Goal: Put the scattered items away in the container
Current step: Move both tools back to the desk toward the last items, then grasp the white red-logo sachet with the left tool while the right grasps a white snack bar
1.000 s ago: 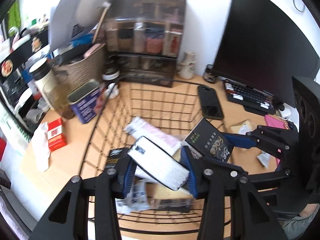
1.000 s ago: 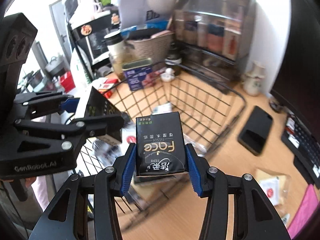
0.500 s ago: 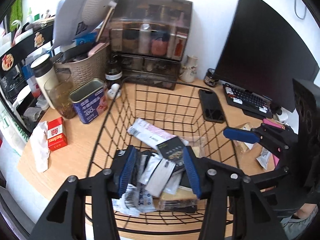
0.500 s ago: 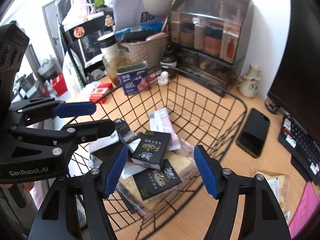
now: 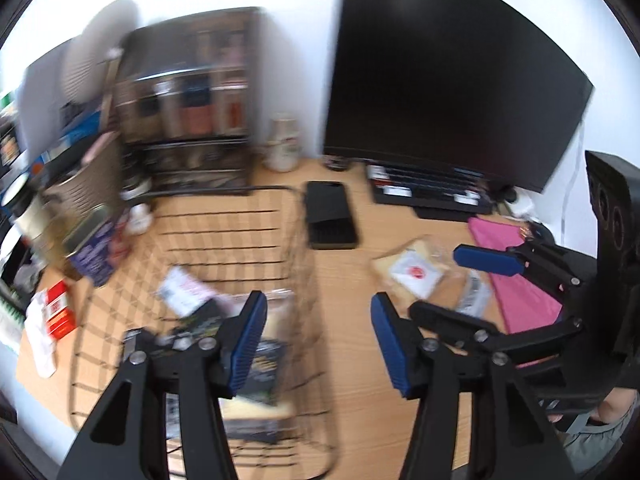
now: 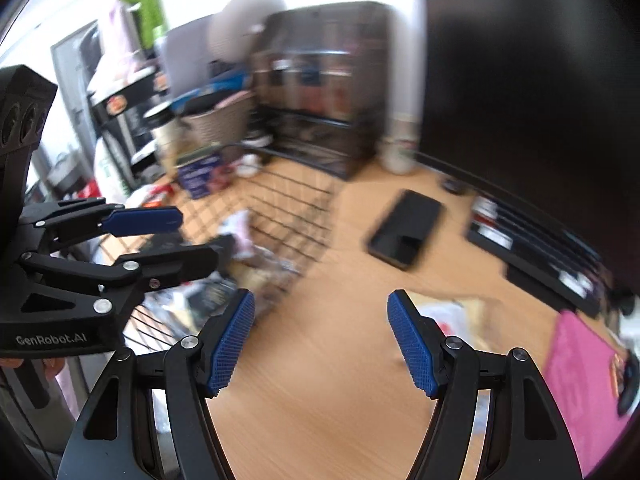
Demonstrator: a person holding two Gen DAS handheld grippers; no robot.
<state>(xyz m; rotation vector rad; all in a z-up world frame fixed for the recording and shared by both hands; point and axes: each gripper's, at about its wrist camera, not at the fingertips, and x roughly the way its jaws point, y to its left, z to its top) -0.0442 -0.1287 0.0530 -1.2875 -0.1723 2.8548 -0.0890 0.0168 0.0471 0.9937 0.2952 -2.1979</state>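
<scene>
Both empty, spread wide: left gripper (image 5: 316,332) low centre, right gripper (image 6: 320,332) likewise. Over bare counter (image 6: 320,360) beside the wire basket (image 5: 296,224), already heaped with packets. Next up, probably the flat clear-wrapped packet (image 5: 412,272), right of centre: light, crinkly, slippery film. Best pinched across a short edge. Blurred, so contents unclear.
</scene>
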